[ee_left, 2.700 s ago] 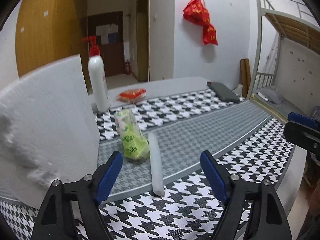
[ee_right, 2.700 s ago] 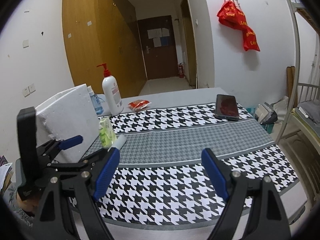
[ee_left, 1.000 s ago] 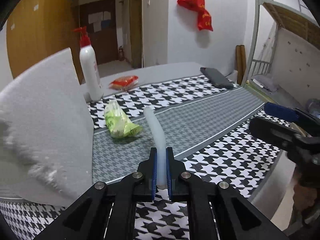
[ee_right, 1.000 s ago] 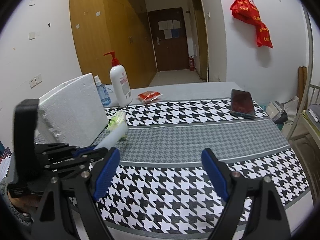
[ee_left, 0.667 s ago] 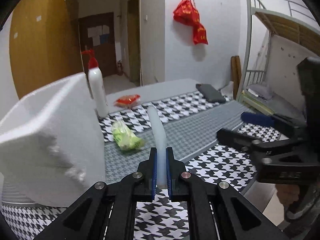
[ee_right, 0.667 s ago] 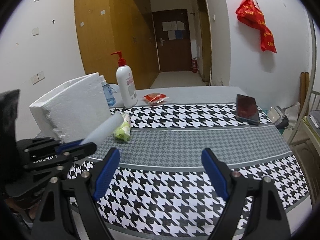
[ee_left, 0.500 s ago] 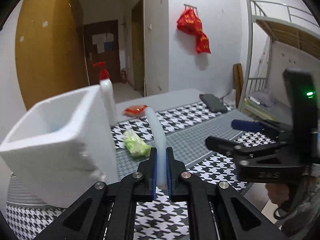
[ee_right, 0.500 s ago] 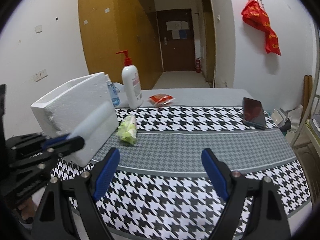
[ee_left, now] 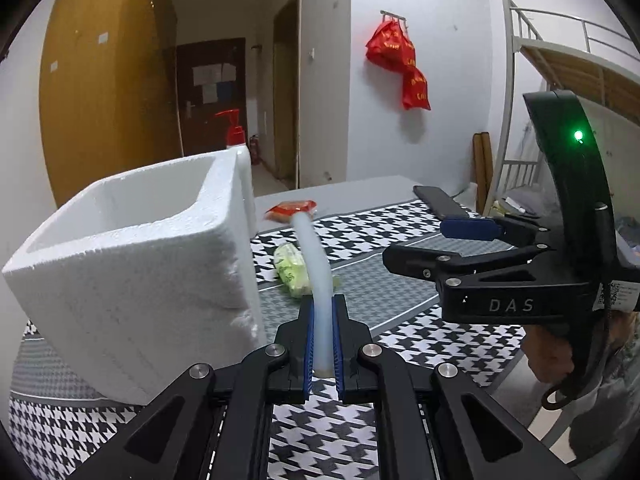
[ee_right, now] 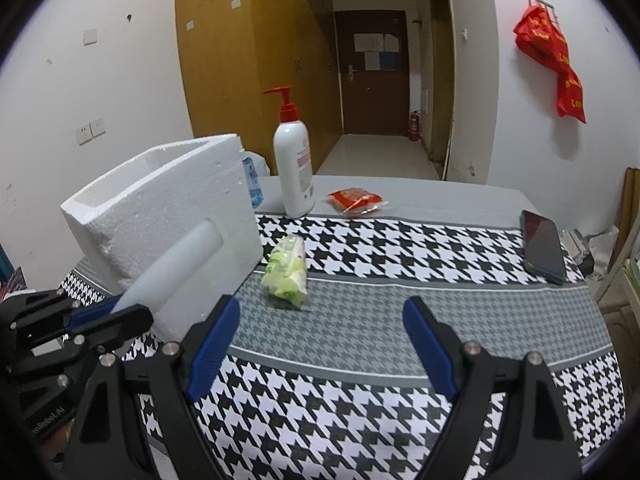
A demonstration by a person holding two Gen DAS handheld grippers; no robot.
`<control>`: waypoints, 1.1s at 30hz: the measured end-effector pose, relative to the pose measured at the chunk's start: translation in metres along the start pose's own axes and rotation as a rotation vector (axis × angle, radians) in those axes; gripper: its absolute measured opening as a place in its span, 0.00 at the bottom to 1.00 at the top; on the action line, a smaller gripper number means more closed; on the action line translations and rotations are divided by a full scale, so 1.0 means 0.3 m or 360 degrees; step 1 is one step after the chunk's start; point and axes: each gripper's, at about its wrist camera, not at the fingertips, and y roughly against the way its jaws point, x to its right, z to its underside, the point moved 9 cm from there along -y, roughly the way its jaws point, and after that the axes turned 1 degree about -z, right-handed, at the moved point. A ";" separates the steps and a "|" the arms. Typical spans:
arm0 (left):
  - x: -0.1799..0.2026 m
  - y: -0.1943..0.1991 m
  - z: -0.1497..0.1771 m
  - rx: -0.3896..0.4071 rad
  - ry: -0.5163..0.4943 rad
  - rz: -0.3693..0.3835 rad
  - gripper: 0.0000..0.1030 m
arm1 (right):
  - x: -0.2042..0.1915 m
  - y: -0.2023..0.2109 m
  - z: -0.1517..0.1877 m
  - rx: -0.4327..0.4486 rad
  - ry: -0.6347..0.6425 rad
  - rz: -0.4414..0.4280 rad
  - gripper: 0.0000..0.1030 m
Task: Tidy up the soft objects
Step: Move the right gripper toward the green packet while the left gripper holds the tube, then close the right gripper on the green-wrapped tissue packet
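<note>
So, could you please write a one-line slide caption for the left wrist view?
Left hand-held gripper clamps a white foam tube beside the open styrofoam box; green packet lies on the houndstooth cloth.

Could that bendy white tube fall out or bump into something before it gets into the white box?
Maybe. The left gripper pinches the white tube only near its bottom end, so the long free part leans over and could wobble or slip. Its tip could also catch the foam box wall instead of clearing the rim. The right gripper hangs open close by and could get bumped.
</note>
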 end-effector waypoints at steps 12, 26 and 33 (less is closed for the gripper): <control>-0.088 -0.066 -0.017 0.0007 0.0055 -0.0018 0.08 | -0.043 -0.118 -0.023 -0.0128 0.0073 0.0013 0.84; -0.126 -0.039 -0.002 0.0030 0.0087 0.0007 0.08 | -0.105 -0.313 -0.016 -0.0329 0.0186 0.0008 0.84; -0.104 -0.020 0.023 0.0022 0.0086 0.0070 0.08 | -0.114 -0.372 -0.023 -0.0372 0.0213 0.0019 0.84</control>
